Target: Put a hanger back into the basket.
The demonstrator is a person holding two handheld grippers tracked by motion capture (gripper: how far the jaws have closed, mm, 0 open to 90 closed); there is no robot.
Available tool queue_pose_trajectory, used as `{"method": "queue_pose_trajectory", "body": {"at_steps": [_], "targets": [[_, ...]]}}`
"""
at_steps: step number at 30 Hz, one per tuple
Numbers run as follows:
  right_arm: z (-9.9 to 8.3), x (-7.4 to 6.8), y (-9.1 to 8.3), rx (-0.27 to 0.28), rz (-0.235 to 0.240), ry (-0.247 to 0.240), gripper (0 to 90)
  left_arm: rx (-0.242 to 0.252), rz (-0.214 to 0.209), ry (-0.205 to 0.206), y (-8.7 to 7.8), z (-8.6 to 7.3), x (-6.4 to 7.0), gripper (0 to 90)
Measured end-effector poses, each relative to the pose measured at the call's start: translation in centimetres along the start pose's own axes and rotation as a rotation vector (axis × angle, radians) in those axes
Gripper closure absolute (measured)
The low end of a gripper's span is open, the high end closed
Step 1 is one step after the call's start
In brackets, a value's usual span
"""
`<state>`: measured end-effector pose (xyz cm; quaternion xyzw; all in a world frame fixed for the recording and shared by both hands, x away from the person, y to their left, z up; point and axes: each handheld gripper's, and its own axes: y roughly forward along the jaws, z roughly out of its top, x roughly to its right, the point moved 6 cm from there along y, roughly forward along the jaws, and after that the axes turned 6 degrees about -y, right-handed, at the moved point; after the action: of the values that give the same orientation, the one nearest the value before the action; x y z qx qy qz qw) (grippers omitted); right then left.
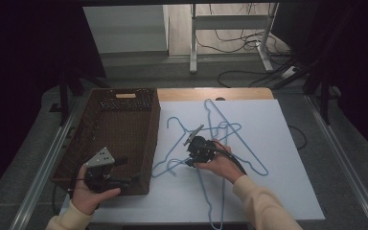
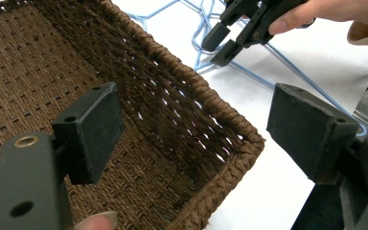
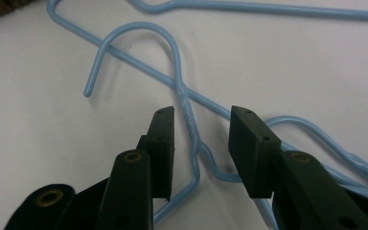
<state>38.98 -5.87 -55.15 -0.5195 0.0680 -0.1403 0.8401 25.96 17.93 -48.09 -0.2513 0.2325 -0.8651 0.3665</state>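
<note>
At the centre of the high view, you are lowering your right claw (image 1: pixel 195 143), jaws spread, astride the twisted neck of a blue wire hanger (image 3: pixel 188 120) lying tangled with others on the white tabletop (image 1: pixel 278 191). It looks light, stiff and slippery; the neck seems the best hold. At lower left, your left claw (image 1: pixel 124 170) is hovering open over the empty brown wicker basket (image 1: pixel 151 139).

You've got a white table top (image 1: pixel 278 158) with a wood strip (image 1: pixel 239 94) along its far edge. Beyond it, grey floor, a white stand frame (image 1: pixel 194 43), and loose black cables (image 1: pixel 249 45).
</note>
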Motion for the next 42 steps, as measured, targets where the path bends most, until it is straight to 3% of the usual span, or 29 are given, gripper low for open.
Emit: {"method": "queue_pose_trajectory", "body": {"at_steps": [5,9,14,17,24,26,42], "targets": [[0.0,-0.2,0.7,-0.035,-0.010,-0.024,64.4,0.001,0.000,0.001,0.0,0.0,0.1,19.6],[0.1,-0.5,1.1,-0.057,-0.011,-0.037,75.4,0.002,-0.002,0.003,0.0,0.1,0.1,19.6],[0.1,-0.7,1.0,-0.063,-0.020,-0.073,80.5,0.002,-0.003,0.007,0.0,0.0,0.2,19.6],[0.2,-0.6,0.5,-0.055,-0.048,-0.051,81.2,0.003,-0.002,0.007,0.0,0.1,0.3,19.6],[0.5,0.3,-2.3,0.036,-0.115,0.006,85.7,0.003,-0.006,0.018,0.1,0.4,0.9,19.6],[0.5,0.5,-3.3,0.073,-0.114,0.044,85.9,0.001,-0.008,0.025,0.3,0.7,1.1,19.5],[-0.1,2.2,-8.0,0.245,-0.163,0.187,86.2,-0.041,-0.037,0.094,2.7,2.8,4.1,19.4]]}}
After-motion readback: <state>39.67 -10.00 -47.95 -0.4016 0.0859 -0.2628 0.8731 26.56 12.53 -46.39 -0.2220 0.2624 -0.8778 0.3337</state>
